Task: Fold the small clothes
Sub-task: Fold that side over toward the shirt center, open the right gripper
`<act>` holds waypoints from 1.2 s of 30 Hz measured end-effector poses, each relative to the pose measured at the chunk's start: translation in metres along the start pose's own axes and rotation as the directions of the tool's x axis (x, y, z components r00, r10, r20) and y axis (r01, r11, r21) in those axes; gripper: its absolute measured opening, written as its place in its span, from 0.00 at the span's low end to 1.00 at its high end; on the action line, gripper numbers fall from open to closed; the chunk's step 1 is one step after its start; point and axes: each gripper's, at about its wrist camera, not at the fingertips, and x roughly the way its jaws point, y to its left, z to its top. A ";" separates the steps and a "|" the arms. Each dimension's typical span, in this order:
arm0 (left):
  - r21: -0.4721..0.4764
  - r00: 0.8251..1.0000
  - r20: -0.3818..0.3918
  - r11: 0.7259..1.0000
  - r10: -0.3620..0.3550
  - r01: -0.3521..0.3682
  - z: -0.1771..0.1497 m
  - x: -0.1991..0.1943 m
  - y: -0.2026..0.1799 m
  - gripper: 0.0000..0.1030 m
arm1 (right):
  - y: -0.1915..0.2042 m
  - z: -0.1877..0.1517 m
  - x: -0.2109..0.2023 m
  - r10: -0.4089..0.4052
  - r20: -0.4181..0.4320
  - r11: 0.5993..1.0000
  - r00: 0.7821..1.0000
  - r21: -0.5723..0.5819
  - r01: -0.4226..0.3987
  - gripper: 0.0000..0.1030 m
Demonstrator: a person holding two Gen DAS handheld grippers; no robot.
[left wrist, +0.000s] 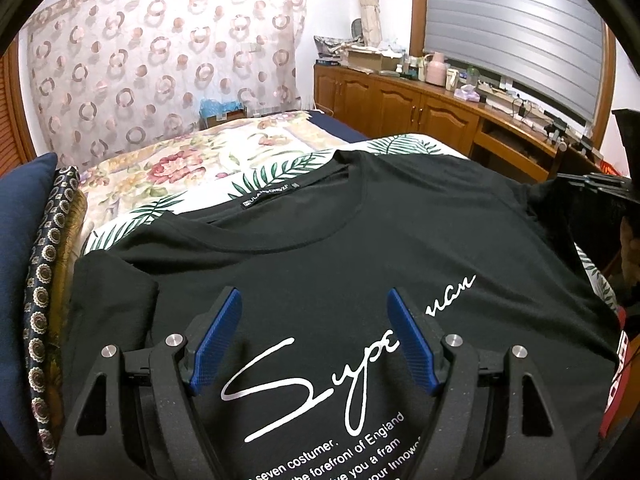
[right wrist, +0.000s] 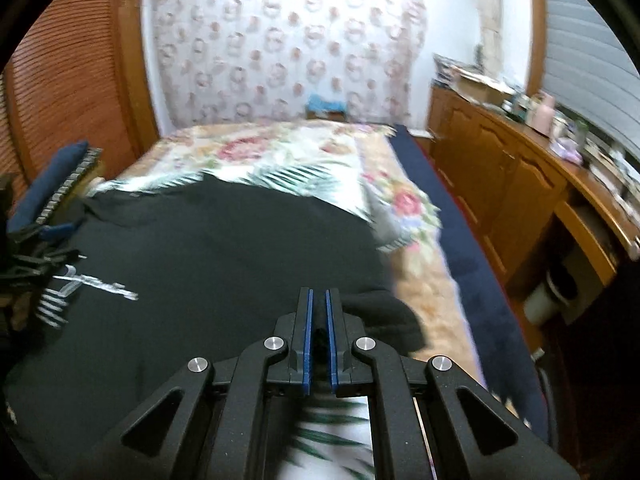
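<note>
A T-shirt (left wrist: 340, 248) lies spread flat on a bed (left wrist: 192, 160), its collar toward the far end and its printed chest nearest the left gripper (left wrist: 314, 304), which hangs over the print. The right gripper (right wrist: 318, 300) sits at the shirt's right edge with a fold of cloth between its pads. A cushion (left wrist: 24, 232) lies at the bed's left side. A curtain (left wrist: 160, 60) hangs behind the bed. A cabinet (left wrist: 400, 100) runs along the right wall, cluttered on top, under a window blind (left wrist: 516, 24).
</note>
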 end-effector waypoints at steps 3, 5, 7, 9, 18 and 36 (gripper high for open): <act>-0.010 1.000 0.012 1.000 -0.002 0.002 0.000 -0.002 0.001 0.74 | 0.025 0.001 0.000 0.067 -0.002 0.997 0.998 -0.044 -0.067 0.06; -0.015 1.000 0.019 1.000 -0.005 0.005 0.001 -0.003 0.002 0.74 | 0.040 -0.002 0.004 0.110 -0.026 0.992 0.994 -0.062 -0.111 0.06; -0.016 1.000 0.025 1.000 -0.003 0.004 0.001 -0.004 0.002 0.74 | 0.055 -0.008 0.011 0.141 -0.059 0.985 0.988 -0.087 -0.146 0.06; -0.018 1.000 0.026 1.000 -0.003 0.004 -0.001 -0.004 0.002 0.74 | 0.060 -0.013 0.017 0.141 -0.087 0.983 0.986 -0.111 -0.150 0.06; -0.001 0.999 0.029 1.000 -0.020 0.020 -0.004 -0.010 -0.004 0.74 | 0.053 -0.013 0.043 0.125 -0.182 0.986 0.975 -0.083 -0.142 0.09; 0.023 0.999 0.041 1.000 -0.017 0.016 -0.006 -0.018 -0.011 0.74 | 0.032 -0.012 0.040 -0.098 -0.138 0.995 0.986 0.000 0.099 0.44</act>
